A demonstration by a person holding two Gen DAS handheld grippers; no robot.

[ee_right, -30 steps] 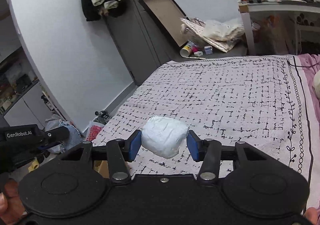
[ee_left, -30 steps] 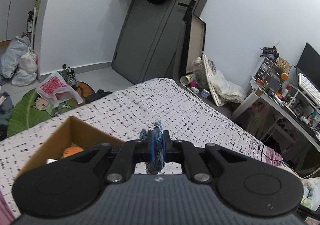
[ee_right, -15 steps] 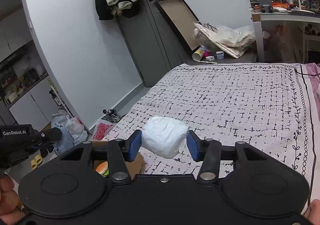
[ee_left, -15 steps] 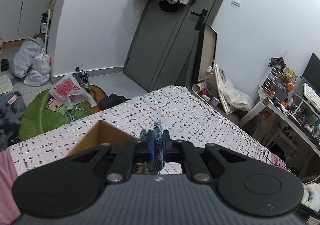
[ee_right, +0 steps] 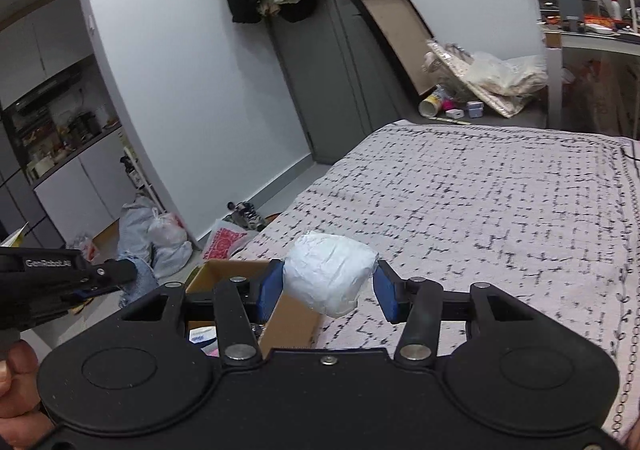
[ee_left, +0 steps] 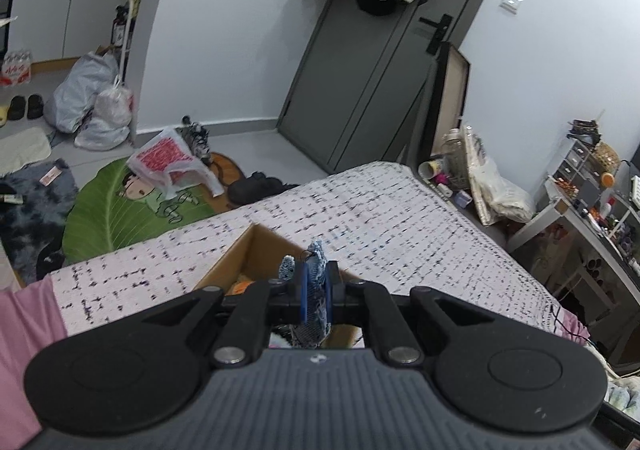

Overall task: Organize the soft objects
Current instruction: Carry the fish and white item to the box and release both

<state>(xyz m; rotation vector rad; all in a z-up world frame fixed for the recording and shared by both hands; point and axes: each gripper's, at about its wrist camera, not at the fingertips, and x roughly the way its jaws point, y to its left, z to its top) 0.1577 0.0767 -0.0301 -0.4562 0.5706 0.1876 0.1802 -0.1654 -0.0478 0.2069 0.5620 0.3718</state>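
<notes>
Tongs on both sides are loaded: left tongs [ee_left: 316, 296] pinch a blue mesh scrap [ee_left: 314, 290] tight, right tongs [ee_right: 328, 290] clamp a white wad [ee_right: 330, 276]. Both hover over the cardboard box [ee_left: 248, 250] on the bed [ee_right: 480, 202], already part-filled; dropping remains.

Left tongs [ee_left: 315, 292] are clamping tight, fingers nearly touching. Right tongs [ee_right: 329, 290] are gripping with fingers set wide apart. Both are being held level, hand-carried.
</notes>
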